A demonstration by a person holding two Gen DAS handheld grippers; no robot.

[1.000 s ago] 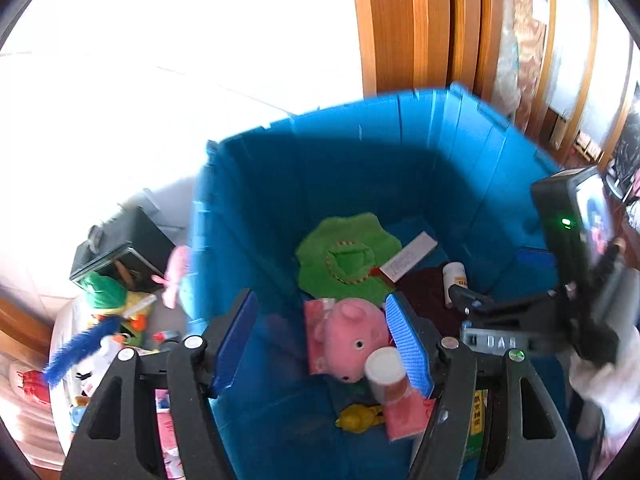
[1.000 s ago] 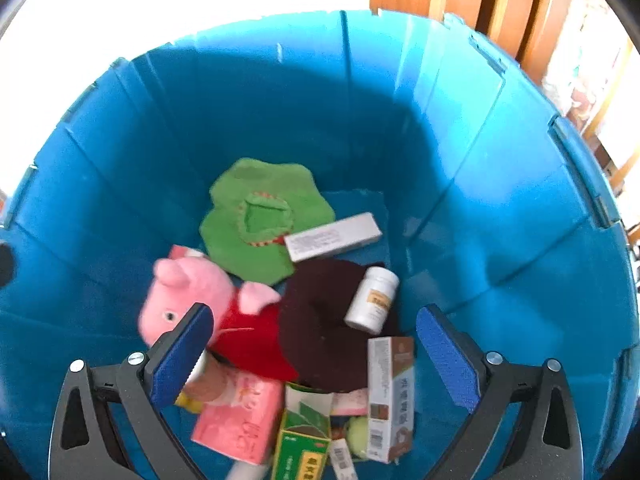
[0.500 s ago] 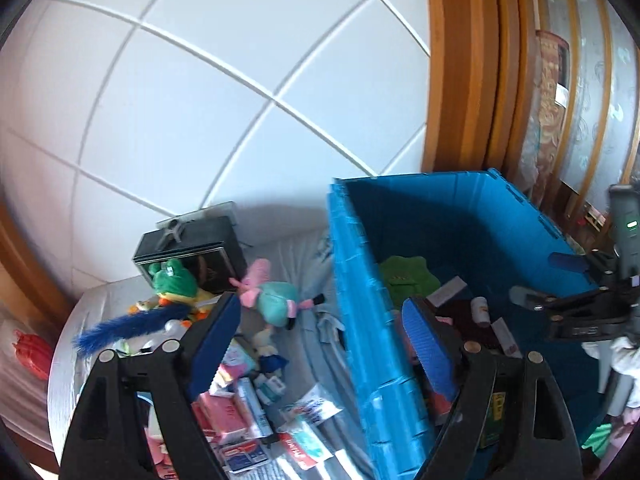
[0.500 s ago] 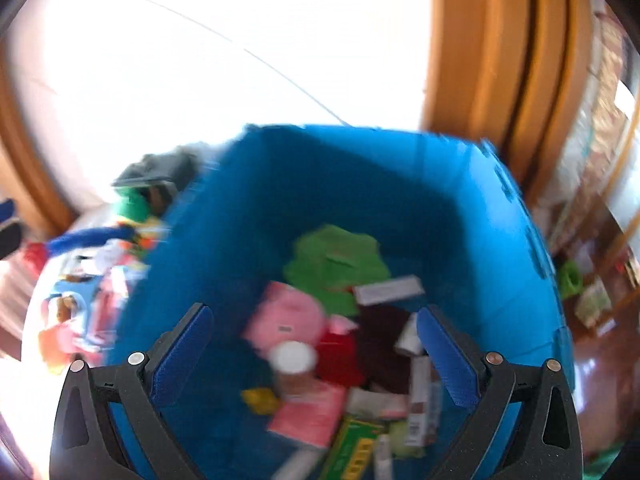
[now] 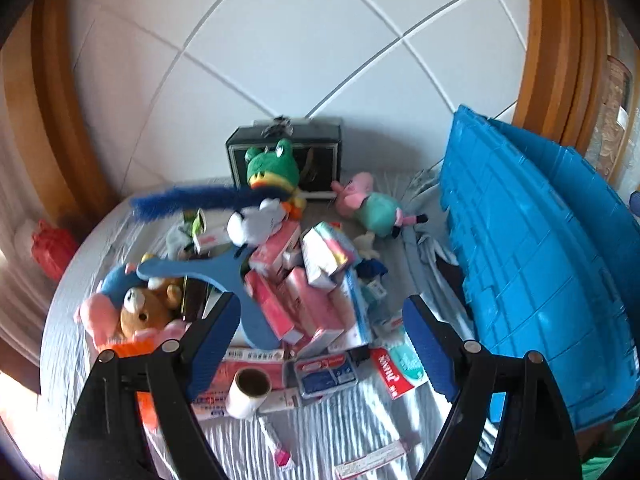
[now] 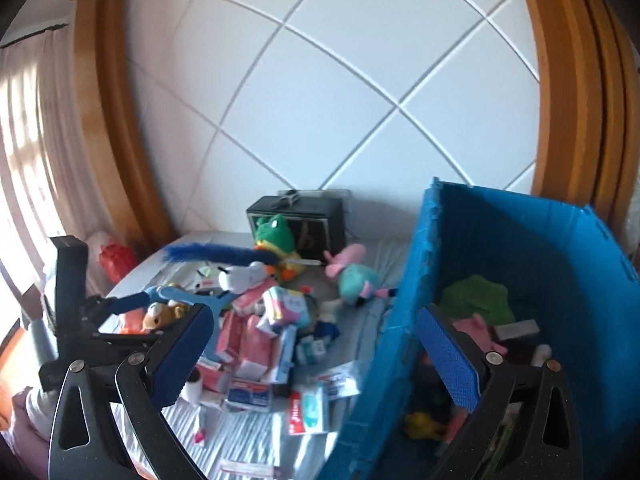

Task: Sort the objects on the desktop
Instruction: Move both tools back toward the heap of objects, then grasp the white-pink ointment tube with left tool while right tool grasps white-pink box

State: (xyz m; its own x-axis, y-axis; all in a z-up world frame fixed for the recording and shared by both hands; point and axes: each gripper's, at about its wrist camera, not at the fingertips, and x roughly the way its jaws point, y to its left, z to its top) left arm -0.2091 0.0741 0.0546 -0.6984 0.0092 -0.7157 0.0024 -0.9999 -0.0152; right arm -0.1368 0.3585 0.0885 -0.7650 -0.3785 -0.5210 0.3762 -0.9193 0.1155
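A pile of pink and white boxes and plush toys lies on a grey-clothed table. A blue bin stands at the right; in the right wrist view the bin holds a green cloth, a pink plush and boxes. My left gripper is open and empty above the pile, over a paper roll. My right gripper is open and empty, straddling the bin's left wall. The left gripper's body shows at the left of the right wrist view.
A green frog plush leans on a black box by the white tiled wall. A pink pig in a teal dress, a bear plush, a blue hanger and a blue feathery stick lie around the pile.
Both grippers have swung left and up, away from over the bin's inside toward the table pile. Both stayed open and empty.
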